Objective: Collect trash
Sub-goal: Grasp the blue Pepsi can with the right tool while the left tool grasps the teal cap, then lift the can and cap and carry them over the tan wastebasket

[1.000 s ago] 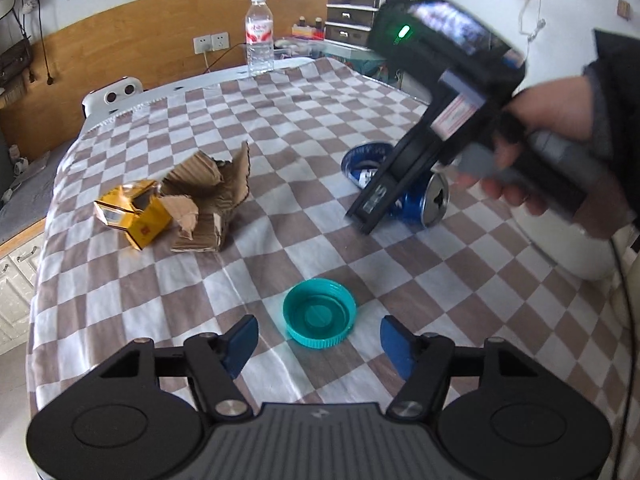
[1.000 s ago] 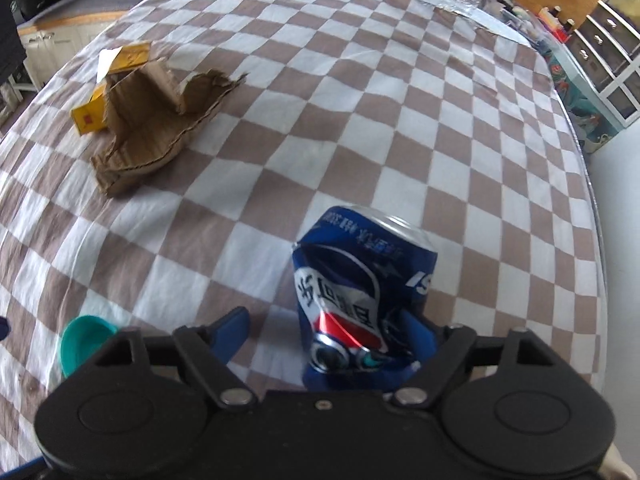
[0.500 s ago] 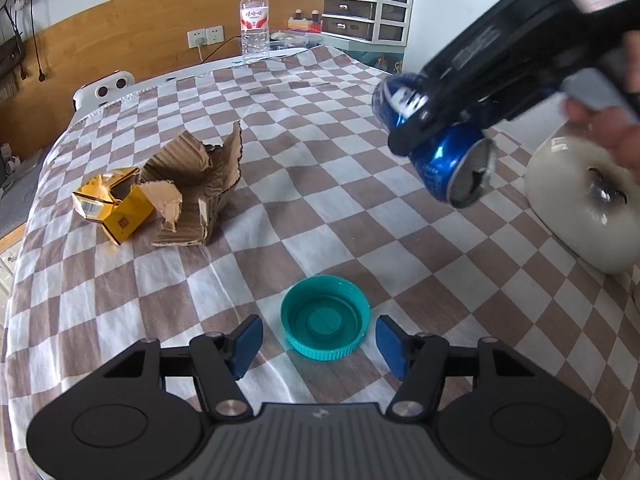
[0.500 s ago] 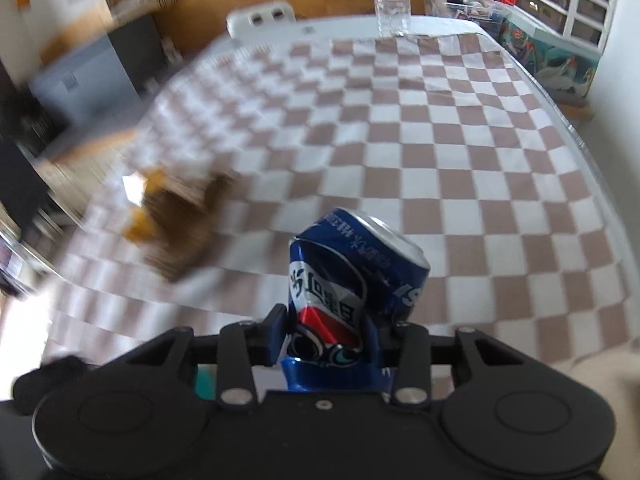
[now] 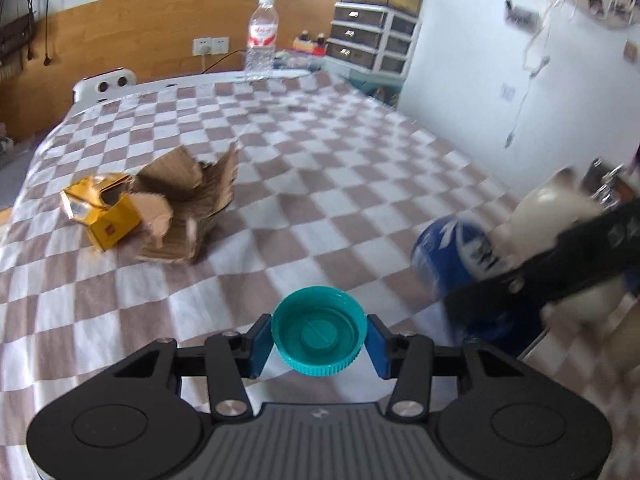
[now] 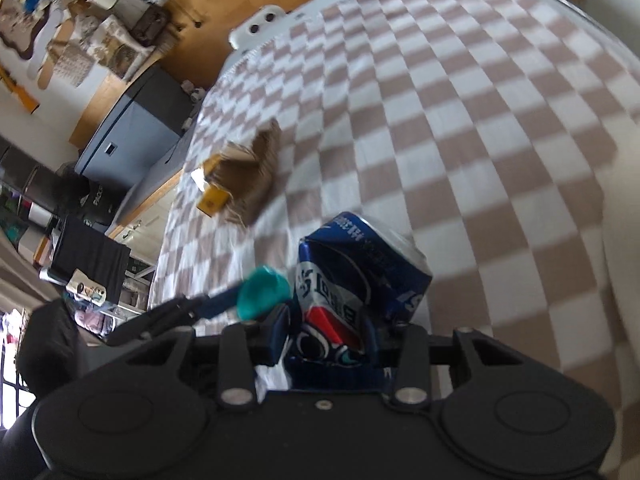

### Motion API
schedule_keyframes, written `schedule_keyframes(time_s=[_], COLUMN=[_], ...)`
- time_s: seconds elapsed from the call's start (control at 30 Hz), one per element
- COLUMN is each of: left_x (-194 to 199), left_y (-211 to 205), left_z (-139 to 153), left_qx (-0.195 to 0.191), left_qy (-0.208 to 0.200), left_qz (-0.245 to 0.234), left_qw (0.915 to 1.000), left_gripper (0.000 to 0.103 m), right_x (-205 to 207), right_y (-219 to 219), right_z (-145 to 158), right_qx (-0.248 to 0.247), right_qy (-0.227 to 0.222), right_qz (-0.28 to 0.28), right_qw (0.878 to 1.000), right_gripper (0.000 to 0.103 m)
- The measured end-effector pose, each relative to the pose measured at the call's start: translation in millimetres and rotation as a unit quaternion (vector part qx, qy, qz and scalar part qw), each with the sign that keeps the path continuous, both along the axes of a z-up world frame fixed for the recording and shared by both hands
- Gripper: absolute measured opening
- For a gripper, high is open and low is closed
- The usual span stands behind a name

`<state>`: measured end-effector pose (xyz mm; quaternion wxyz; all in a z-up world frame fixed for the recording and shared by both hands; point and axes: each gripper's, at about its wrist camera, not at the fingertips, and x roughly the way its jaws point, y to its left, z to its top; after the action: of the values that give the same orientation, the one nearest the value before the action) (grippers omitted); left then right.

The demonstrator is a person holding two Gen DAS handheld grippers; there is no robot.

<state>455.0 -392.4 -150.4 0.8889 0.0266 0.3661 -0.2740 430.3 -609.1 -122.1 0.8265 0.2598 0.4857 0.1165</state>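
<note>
A teal plastic lid (image 5: 319, 336) sits between the blue pads of my left gripper (image 5: 318, 345). Its jaws are closing and both pads touch the lid's rim, just above the checked tablecloth (image 5: 320, 168). My right gripper (image 6: 328, 336) is shut on a crushed blue soda can (image 6: 360, 272) and holds it in the air, rolled to one side. In the left wrist view the blurred can (image 5: 448, 248) and the right gripper hang at the right, past the table's edge. In the right wrist view the lid (image 6: 262, 292) shows to the left of the can.
Torn brown cardboard (image 5: 188, 208) and a crushed yellow box (image 5: 100, 212) lie together at the left of the table. A water bottle (image 5: 261, 40) stands at the far edge. A white rounded object (image 5: 552, 216) sits off the table's right side, with drawers (image 5: 368, 40) beyond.
My right gripper shut on the can, lifted it off the table and carried it right and down while rolling. The left gripper moved up to the lid and its pads closed on it.
</note>
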Motion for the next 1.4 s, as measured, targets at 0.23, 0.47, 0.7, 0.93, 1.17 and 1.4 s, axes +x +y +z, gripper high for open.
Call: schedule_keyframes(time_s=[0.23, 0.47, 0.7, 0.93, 1.17, 1.4], left_x=[-19, -35, -40, -39, -54, -79], left_y=[-20, -37, -38, -18, 8, 39], left_z=[2, 8, 6, 12, 34, 52], left_qx=[-0.013, -0.022, -0.015, -0.027, -0.031, -0.027], left_qy=[0.003, -0.006, -0.002, 0.013, -0.001, -0.008], left_qz=[-0.045, -0.084, -0.087, -0.042, -0.002, 0.05], left_qw=[0.9989, 0.9962, 0.9961, 0.9987, 0.9995, 0.9983], left_gripper=[0.05, 0.05, 0.05, 0.05, 0.05, 0.05], right_x=[-21, -27, -25, -30, -43, -63], right_y=[-21, -26, -33, -33, -9, 24], right_z=[-17, -21, -19, -22, -1, 28], right_qx=[0.076, 0.085, 0.053, 0.039, -0.013, -0.07], right_qy=[0.023, 0.057, 0.068, 0.067, 0.035, -0.018], right_qz=[-0.082, -0.125, -0.151, -0.149, -0.098, -0.051], right_qw=[0.993, 0.987, 0.985, 0.986, 0.994, 0.996], right_gripper=[0.053, 0.065, 0.053, 0.038, 0.033, 0.032])
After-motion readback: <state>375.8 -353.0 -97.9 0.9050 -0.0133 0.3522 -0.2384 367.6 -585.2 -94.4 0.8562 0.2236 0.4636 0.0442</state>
